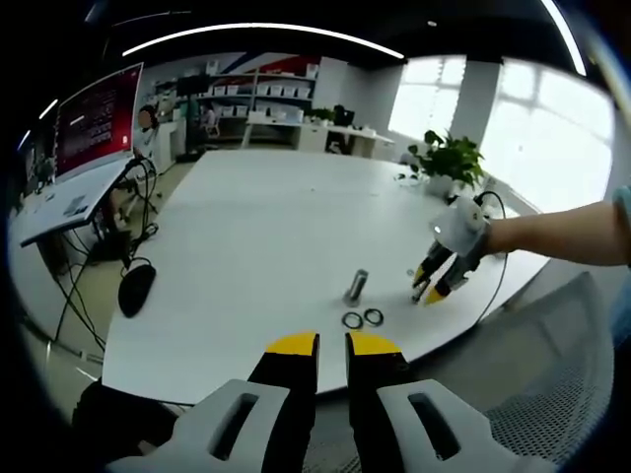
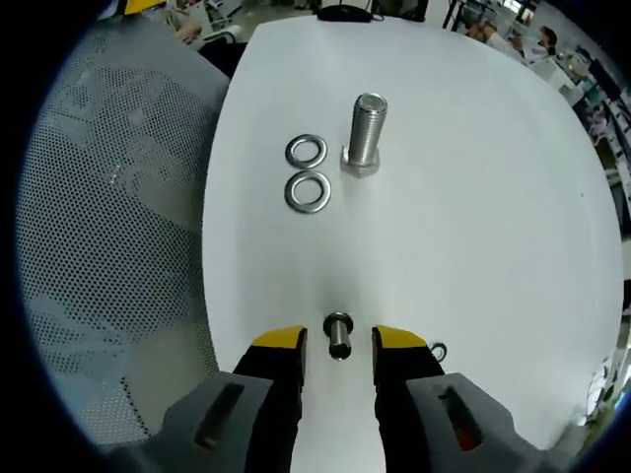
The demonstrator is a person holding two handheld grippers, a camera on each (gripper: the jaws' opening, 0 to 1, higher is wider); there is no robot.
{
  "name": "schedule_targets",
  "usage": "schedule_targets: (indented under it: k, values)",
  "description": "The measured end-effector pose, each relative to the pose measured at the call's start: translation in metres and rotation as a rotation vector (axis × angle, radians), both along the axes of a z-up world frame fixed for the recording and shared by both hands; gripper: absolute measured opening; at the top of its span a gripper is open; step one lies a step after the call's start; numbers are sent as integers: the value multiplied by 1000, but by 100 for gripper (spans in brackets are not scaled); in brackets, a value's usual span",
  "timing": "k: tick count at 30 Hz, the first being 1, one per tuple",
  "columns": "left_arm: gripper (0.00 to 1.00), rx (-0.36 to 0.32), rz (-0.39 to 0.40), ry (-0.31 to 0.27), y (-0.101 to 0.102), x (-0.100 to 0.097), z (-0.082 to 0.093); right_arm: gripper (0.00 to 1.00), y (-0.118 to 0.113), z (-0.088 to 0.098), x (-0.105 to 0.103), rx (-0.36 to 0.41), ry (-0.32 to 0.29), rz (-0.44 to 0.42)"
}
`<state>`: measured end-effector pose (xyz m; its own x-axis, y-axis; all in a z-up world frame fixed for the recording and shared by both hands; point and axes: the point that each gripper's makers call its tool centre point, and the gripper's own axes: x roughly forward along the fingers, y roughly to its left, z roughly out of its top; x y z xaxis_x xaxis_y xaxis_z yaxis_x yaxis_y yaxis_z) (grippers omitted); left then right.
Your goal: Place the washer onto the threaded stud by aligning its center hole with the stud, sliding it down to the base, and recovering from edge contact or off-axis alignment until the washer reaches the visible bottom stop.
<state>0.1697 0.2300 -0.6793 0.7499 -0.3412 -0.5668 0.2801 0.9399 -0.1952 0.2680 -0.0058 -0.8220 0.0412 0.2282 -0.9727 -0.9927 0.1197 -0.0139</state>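
Observation:
A large threaded stud [image 2: 365,131] stands upright on its hex base on the white table [image 2: 473,217]. Two steel washers [image 2: 307,151] [image 2: 308,191] lie flat just left of it. My right gripper [image 2: 339,347] is open, low over the table, with a small bolt [image 2: 338,336] between its fingertips and apart from both. In the left gripper view the stud [image 1: 356,285] and washers [image 1: 363,318] sit near the table's front edge, with the right gripper [image 1: 430,286] just right of them. My left gripper [image 1: 332,344] hovers off the table edge, jaws narrowly apart and empty.
A tiny washer [image 2: 437,350] lies beside the right jaw. A mesh chair [image 2: 108,227] stands against the table's left edge. A person's arm [image 1: 562,235] reaches in from the right. A potted plant [image 1: 449,158] sits at the far table edge.

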Motion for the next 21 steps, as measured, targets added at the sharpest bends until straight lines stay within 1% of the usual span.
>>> schedule_targets:
  k: [3,5,7,9,11,14,15,16,17,19,21]
  values:
    - [8,1,-6,1,-1,0,0,28,-3,11,1,24,-22,-21]
    - [8,1,-8,2,-1,-1,0,28,-2,21,1,69,-37,-59]
    - [8,0,1,22,0,-1,-3,28,-1,31,1,123,-47,-114]
    - [8,2,-4,22,-1,-2,-3,28,-2,43,1,168,-81,-148]
    - [8,-7,-1,12,-1,-1,-1,27,-6,53,-3,187,-96,-161]
    - [8,2,-14,20,-2,-2,-3,27,-8,68,-10,218,-107,-181]
    - [8,2,-19,19,-2,-2,-3,27,-7,77,-15,246,-111,-200]
    - [8,1,-22,18,-3,-2,-3,27,-7,83,-18,259,-114,-201]
    - [8,1,-23,20,-3,-3,-3,27,-7,92,-22,285,-125,-197]
    - [8,0,-17,27,-2,-3,-4,27,-11,106,-25,312,-146,-218]
    - [8,5,-19,38,-2,-4,-6,27,-14,116,-25,345,-164,-241]
